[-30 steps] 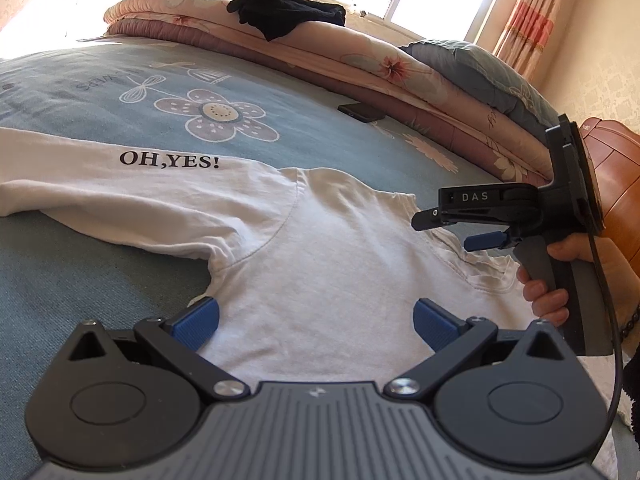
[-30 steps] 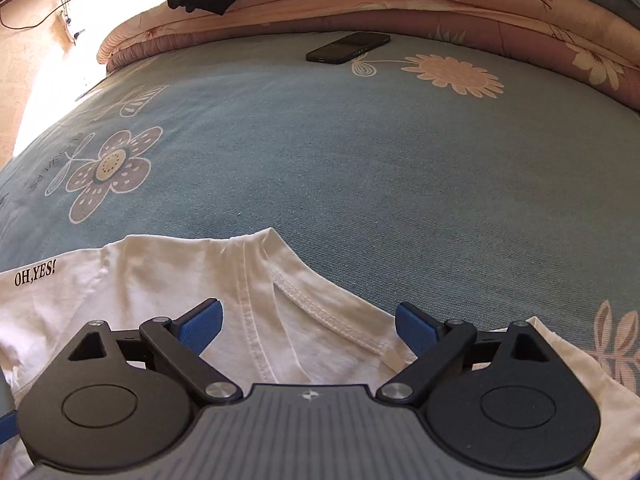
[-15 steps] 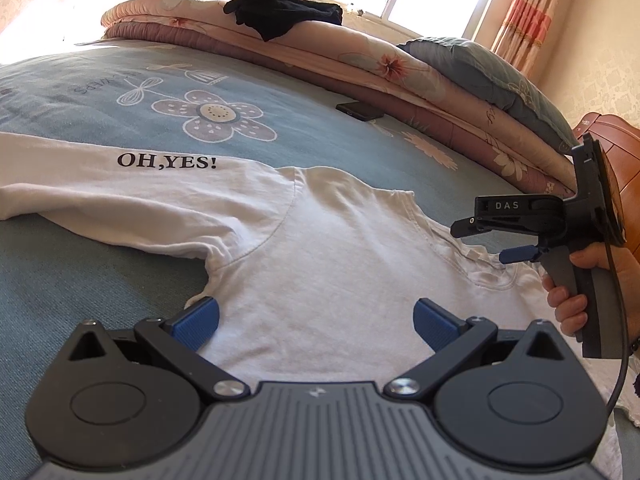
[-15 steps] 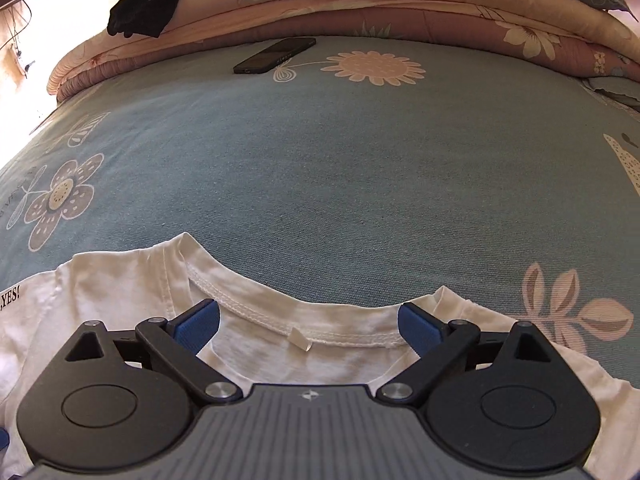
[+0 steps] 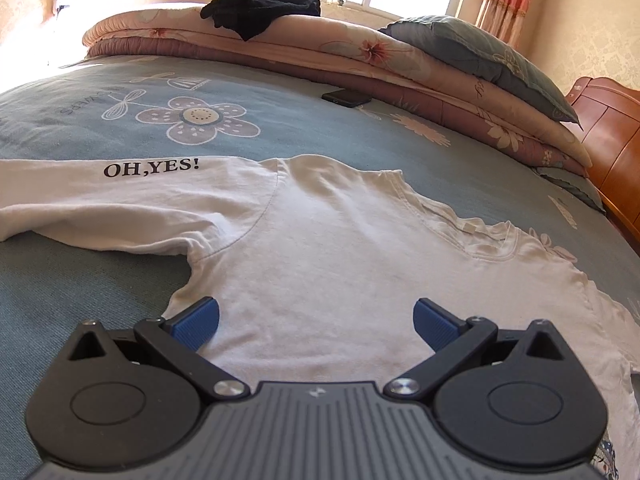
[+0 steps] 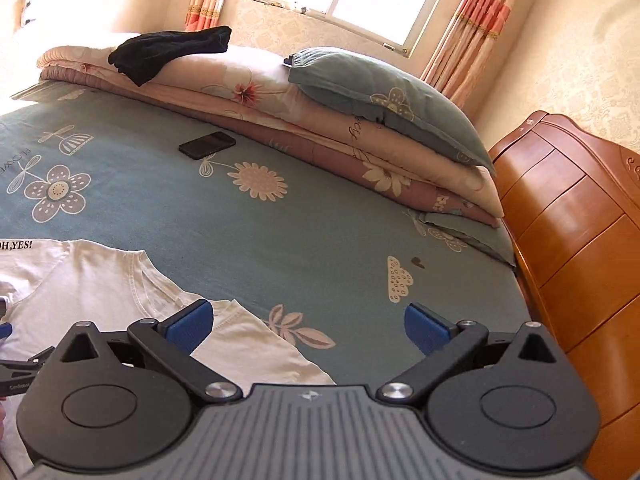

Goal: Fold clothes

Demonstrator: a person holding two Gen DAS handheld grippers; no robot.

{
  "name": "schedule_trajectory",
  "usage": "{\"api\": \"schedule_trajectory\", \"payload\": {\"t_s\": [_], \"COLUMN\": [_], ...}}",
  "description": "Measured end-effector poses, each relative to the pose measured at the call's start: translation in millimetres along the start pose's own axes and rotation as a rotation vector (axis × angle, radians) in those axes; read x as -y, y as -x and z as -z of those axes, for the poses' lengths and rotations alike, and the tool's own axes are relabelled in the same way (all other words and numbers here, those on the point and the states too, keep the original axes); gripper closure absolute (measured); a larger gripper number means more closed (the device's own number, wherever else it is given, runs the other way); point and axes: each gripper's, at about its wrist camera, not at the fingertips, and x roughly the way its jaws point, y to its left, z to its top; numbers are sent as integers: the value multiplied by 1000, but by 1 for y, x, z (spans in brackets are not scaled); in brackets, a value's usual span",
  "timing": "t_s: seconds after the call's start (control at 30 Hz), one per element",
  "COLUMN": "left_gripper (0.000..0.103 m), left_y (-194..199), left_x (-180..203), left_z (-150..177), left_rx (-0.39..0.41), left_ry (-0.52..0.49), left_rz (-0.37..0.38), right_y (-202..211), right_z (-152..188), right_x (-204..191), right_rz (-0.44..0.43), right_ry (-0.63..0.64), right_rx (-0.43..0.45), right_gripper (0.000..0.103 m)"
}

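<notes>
A white T-shirt lies spread flat on the blue bedsheet, collar toward the right, one sleeve printed "OH,YES!" stretched left. My left gripper hovers low over the shirt's body, open, nothing between its blue pads. In the right wrist view the shirt sits at the lower left. My right gripper is raised above the shirt's right shoulder and the bare bedsheet; its jaws are opening wide and hold nothing.
A black phone lies on the sheet near folded floral quilts. A dark garment and a grey-blue pillow rest on the quilts. A wooden headboard bounds the right side.
My right gripper lifted away from the collar and swung right, leaving the left wrist view. Its own view now takes in the room. The shirt and left gripper stayed put.
</notes>
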Motion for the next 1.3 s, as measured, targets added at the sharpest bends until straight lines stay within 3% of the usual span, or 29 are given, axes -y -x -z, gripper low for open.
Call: {"api": "schedule_trajectory", "payload": {"t_s": [0.13, 0.2, 0.33, 0.4, 0.5, 0.63, 0.73, 0.93, 1.0, 1.07, 1.17, 1.3], "left_gripper": [0, 0, 0, 0, 0, 0, 0, 0, 0, 0, 0, 0], "left_y": [0, 0, 2, 5, 4, 0, 0, -4, -5, -6, -6, -7], "left_x": [5, 7, 12, 13, 16, 22, 24, 31, 36, 41, 44, 44], "left_z": [2, 4, 8, 10, 12, 10, 9, 15, 18, 21, 22, 23], "left_rx": [-11, -12, -14, -15, -12, -19, -23, -23, -21, -22, -22, -21], "left_ry": [-20, -38, -68, -73, -89, -103, -94, -162, -198, -232, -247, -249], "left_rz": [-8, -20, -31, -22, -34, -46, -30, -62, -83, -106, -113, -113], "right_y": [54, 59, 35, 14, -22, -52, -72, -47, -36, -34, -43, -62], "right_z": [45, 80, 145, 176, 201, 220, 239, 270, 282, 282, 282, 287], "right_x": [-4, -18, -54, -79, -102, -114, -120, -102, -98, -101, -108, -94], "right_rz": [21, 23, -70, -132, -141, -115, -69, -129, -117, -107, -166, -287], "right_ry": [49, 63, 69, 78, 53, 9, 54, -26, -56, -49, -40, -217], "right_rx": [11, -17, -123, -140, -139, -93, -89, 5, 96, 127, 96, 24], "right_gripper": [0, 0, 0, 0, 0, 0, 0, 0, 0, 0, 0, 0]}}
